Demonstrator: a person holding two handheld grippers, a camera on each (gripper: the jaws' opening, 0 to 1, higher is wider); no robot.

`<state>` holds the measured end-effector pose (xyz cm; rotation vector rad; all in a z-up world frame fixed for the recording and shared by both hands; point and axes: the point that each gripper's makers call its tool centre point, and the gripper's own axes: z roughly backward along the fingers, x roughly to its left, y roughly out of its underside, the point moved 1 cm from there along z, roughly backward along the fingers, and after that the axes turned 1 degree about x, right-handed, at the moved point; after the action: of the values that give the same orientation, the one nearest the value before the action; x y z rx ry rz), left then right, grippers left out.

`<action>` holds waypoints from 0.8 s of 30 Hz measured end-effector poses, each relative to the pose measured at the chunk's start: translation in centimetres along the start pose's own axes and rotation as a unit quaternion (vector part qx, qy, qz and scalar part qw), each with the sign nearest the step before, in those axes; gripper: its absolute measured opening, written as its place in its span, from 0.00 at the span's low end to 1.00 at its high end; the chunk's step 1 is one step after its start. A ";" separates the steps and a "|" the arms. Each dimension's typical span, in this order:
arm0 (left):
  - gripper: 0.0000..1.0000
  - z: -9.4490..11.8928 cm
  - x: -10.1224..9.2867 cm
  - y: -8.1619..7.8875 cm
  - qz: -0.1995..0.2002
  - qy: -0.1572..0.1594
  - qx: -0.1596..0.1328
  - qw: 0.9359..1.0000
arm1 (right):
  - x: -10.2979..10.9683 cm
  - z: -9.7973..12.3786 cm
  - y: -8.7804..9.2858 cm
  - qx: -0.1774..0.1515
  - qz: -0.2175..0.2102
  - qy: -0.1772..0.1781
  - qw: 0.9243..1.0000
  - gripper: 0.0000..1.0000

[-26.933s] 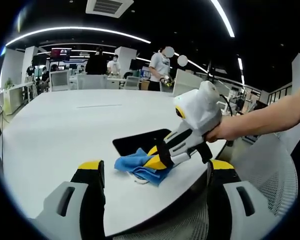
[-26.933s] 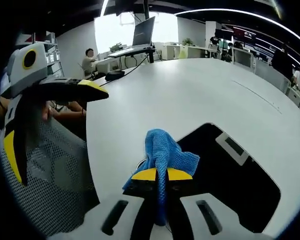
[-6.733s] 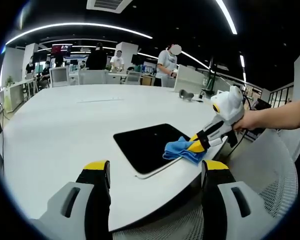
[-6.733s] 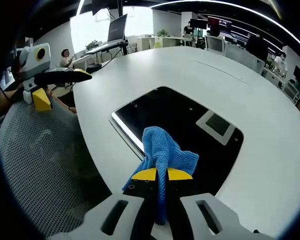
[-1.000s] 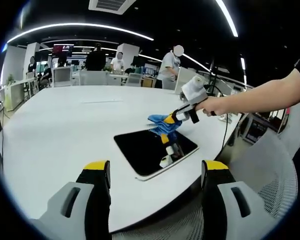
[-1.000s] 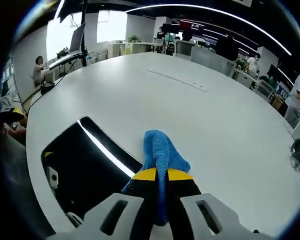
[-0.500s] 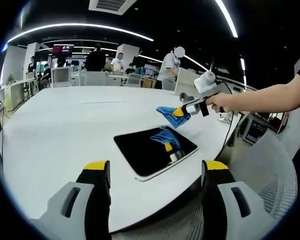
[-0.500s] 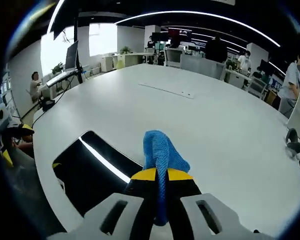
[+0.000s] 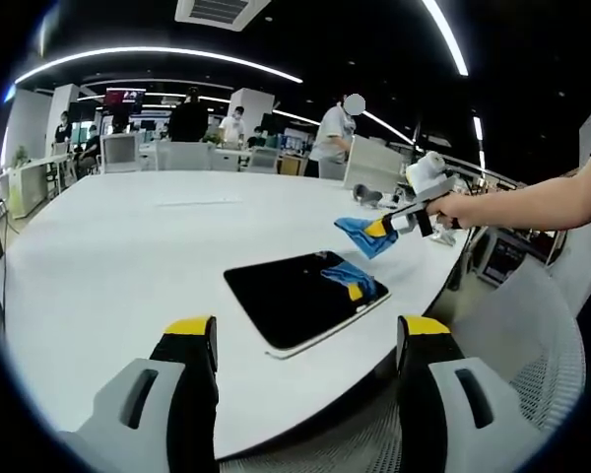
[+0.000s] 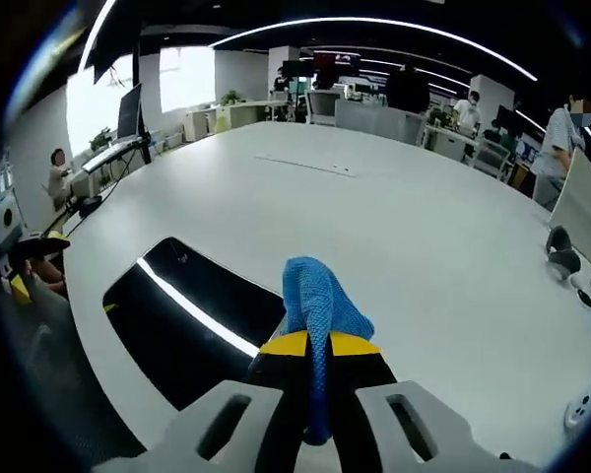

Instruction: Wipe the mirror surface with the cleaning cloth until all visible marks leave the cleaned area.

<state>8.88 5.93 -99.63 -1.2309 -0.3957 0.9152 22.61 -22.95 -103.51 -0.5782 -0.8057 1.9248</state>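
Observation:
A flat dark mirror (image 9: 300, 300) (image 10: 192, 315) lies near the front edge of the white table (image 9: 108, 236). My right gripper (image 10: 318, 347) is shut on a blue cleaning cloth (image 10: 320, 301). In the left gripper view that gripper (image 9: 379, 228) and the blue cleaning cloth (image 9: 360, 235) hover above the table just beyond the mirror's far right corner, held by a person's arm (image 9: 532, 205). The cloth's reflection shows in the glass. My left gripper (image 9: 305, 340) is open, low at the table's near edge, with nothing between its fingers (image 9: 189, 379).
A grey mesh chair (image 9: 532, 355) stands at the right of the table. Several people (image 9: 330, 133) stand at desks behind the table. A small dark object (image 10: 561, 264) lies on the table's far right.
My right gripper has lifted the cloth off the mirror and carried it up and to the right, away from the glass. The left gripper has stayed put.

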 end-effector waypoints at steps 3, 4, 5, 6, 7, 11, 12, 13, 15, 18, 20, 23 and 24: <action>0.72 0.0 0.1 0.0 -0.001 0.000 0.001 1.000 | 0.1 0.0 0.9 0.008 0.002 0.001 1.000 0.00; 0.72 0.0 0.1 0.0 -0.001 0.000 0.001 1.000 | 0.1 0.0 1.1 0.010 0.002 0.001 1.000 0.00; 0.72 0.0 0.1 0.0 -0.001 0.000 0.001 1.000 | 0.1 -0.1 1.5 0.014 -0.001 0.001 1.000 0.00; 0.72 0.0 0.1 0.0 -0.001 0.000 0.001 1.000 | 0.0 -0.1 1.9 0.016 -0.003 0.002 1.000 0.00; 0.72 0.0 0.1 0.0 -0.001 0.000 0.001 1.000 | 0.0 -0.1 2.1 0.019 -0.003 0.003 1.000 0.00; 0.72 0.0 0.1 0.1 -0.001 0.000 0.002 1.000 | -0.3 -0.1 3.0 0.032 0.005 0.010 0.999 0.00; 0.72 0.0 0.1 0.1 -0.001 0.000 0.002 1.000 | -0.4 -0.2 3.2 0.033 0.000 0.009 0.999 0.00; 0.72 0.0 0.1 0.1 -0.001 0.000 0.002 1.000 | -0.4 -0.2 3.3 0.035 -0.003 0.008 0.999 0.00; 0.72 0.0 0.1 0.1 -0.001 0.000 0.003 1.000 | -0.3 -0.3 3.7 0.039 -0.007 0.007 0.999 0.00; 0.72 0.0 0.0 0.1 -0.002 0.001 0.004 1.000 | -0.2 -0.5 4.4 0.048 -0.006 0.007 0.999 0.00; 0.72 0.0 0.1 0.1 -0.002 0.000 0.004 1.000 | -0.5 -0.6 4.5 0.046 0.004 0.016 0.999 0.00; 0.72 0.0 0.1 0.1 -0.002 -0.001 0.005 1.000 | -0.5 -0.6 4.7 0.047 0.002 0.014 0.999 0.01; 0.72 0.0 0.1 0.2 -0.002 -0.001 0.006 1.000 | -0.6 -0.6 4.8 0.047 0.004 0.014 0.999 0.02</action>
<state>8.88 6.03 -99.80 -1.2182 -0.3937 0.9143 20.51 -24.91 -107.42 -0.5521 -0.6926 1.9461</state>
